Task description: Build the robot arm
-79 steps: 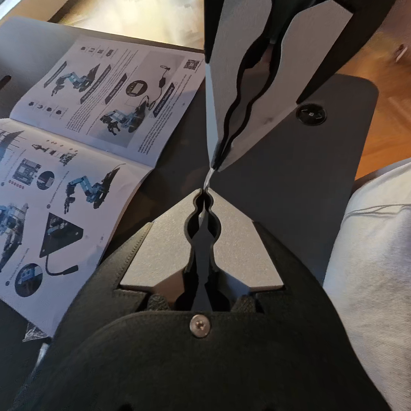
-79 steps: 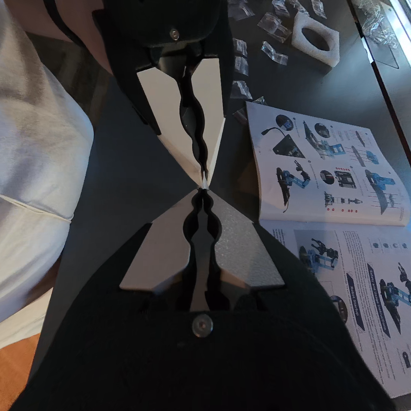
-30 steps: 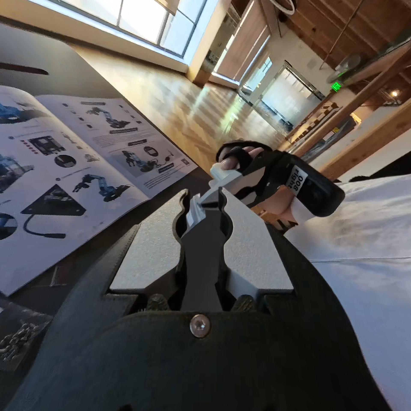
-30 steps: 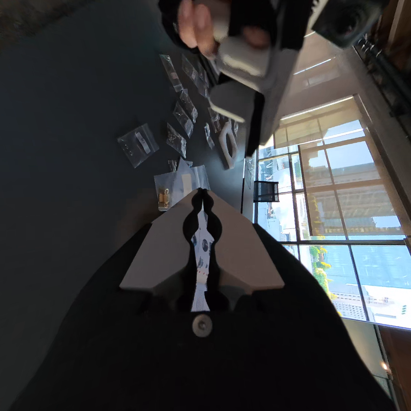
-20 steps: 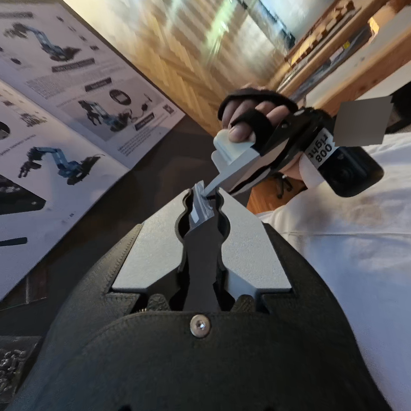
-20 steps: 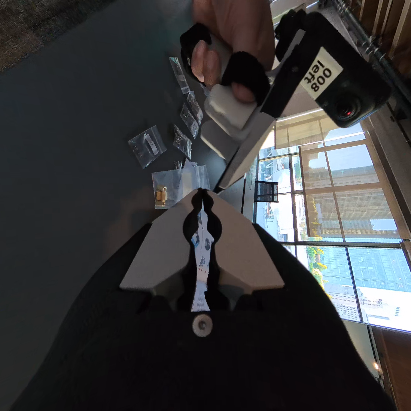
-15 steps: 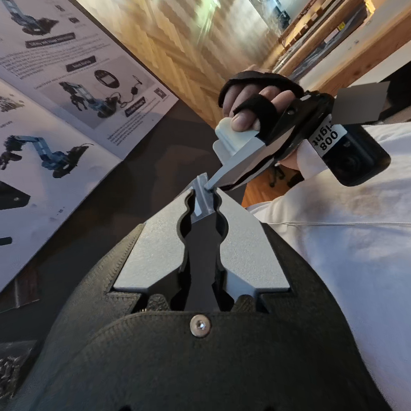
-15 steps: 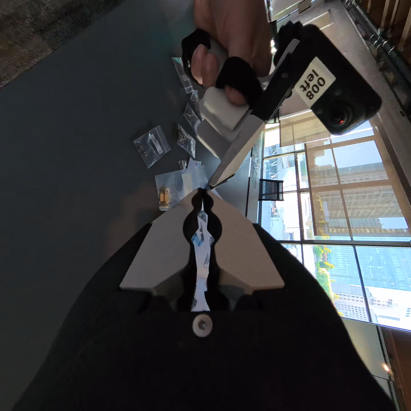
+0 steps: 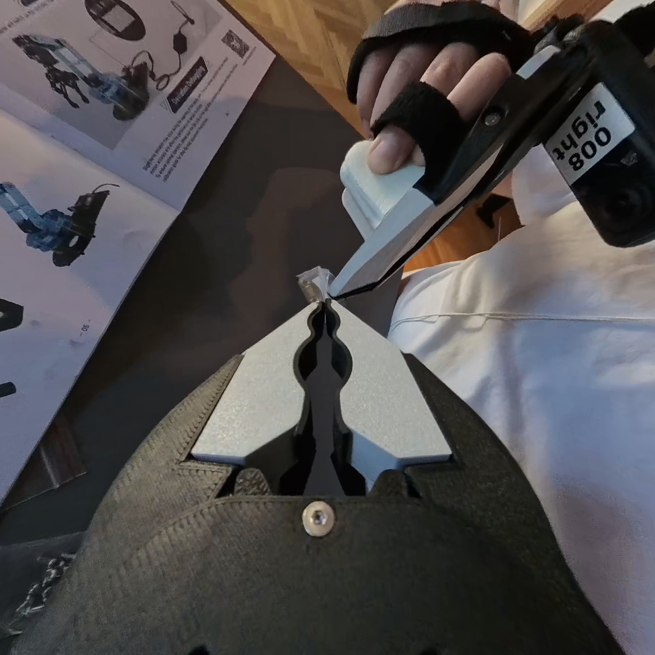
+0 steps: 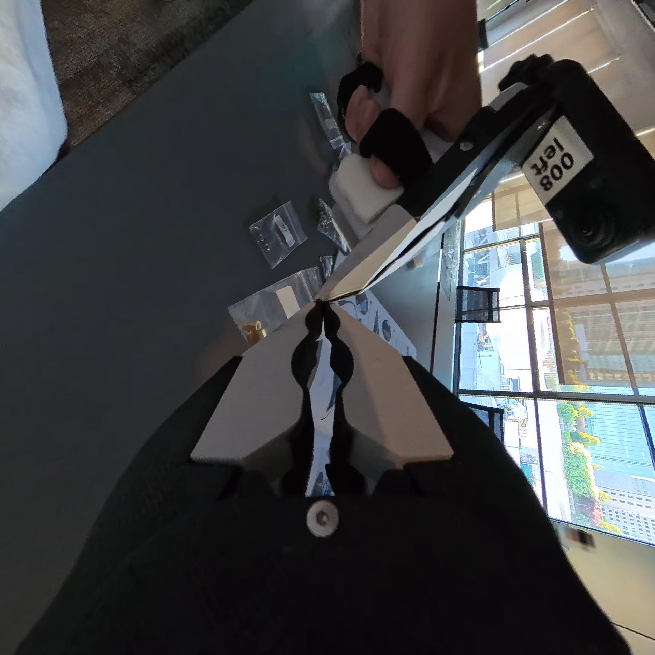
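Observation:
A small clear plastic bag with a metal screw inside is held up in the air between both grippers. My left gripper is shut on the bag's lower edge. My right gripper comes in from the upper right, held by a hand with black straps, and is shut on the bag's right edge. In the right wrist view my right gripper and left gripper meet tip to tip, and the bag is hidden between them.
An open instruction booklet lies on the dark table to the left. Several small clear parts bags lie on the table, one holding a brass part. A white shirt is close on the right. Large windows stand beyond. Both grippers' tips are close together, under 4 cm apart.
My left gripper's fingers were slightly apart around the bag and are now shut on its edge. Both grippers have tilted and stayed tip to tip.

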The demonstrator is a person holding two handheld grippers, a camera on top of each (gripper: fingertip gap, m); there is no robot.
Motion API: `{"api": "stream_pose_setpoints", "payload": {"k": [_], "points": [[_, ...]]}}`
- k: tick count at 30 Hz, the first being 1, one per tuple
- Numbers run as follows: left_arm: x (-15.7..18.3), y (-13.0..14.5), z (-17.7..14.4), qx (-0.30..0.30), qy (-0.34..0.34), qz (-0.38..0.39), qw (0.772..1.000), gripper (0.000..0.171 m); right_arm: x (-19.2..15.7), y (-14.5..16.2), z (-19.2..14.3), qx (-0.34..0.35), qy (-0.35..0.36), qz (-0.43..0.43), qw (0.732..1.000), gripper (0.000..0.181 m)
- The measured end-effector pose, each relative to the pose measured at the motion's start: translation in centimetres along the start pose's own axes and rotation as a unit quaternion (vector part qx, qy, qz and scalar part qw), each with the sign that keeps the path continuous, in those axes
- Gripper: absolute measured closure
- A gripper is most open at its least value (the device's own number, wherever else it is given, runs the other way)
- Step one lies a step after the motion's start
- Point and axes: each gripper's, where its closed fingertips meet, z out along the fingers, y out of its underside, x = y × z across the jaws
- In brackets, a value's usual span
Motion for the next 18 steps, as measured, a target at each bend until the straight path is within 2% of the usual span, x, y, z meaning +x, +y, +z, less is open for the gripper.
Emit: {"api": "stream_pose_setpoints", "payload": {"k": [4, 11, 18], "points": [[-0.5, 0.4, 0.5, -0.017, -0.023, 0.024, 0.999, 0.171, -0.8, 0.4, 0.3, -0.010, -0.023, 0.010, 1.000, 0.181], [-2.0, 0.3, 1.2, -0.027, -0.130, 0.079, 0.988, 0.171, -1.7, 1.4, 0.6, -0.036, -0.077, 0.054, 0.995, 0.181], [-2.6, 0.2, 1.8, -0.011, -0.201, 0.099, 0.974, 0.171, -2.1, 2.1, 0.7, -0.054, -0.099, 0.080, 0.990, 0.181]]}}
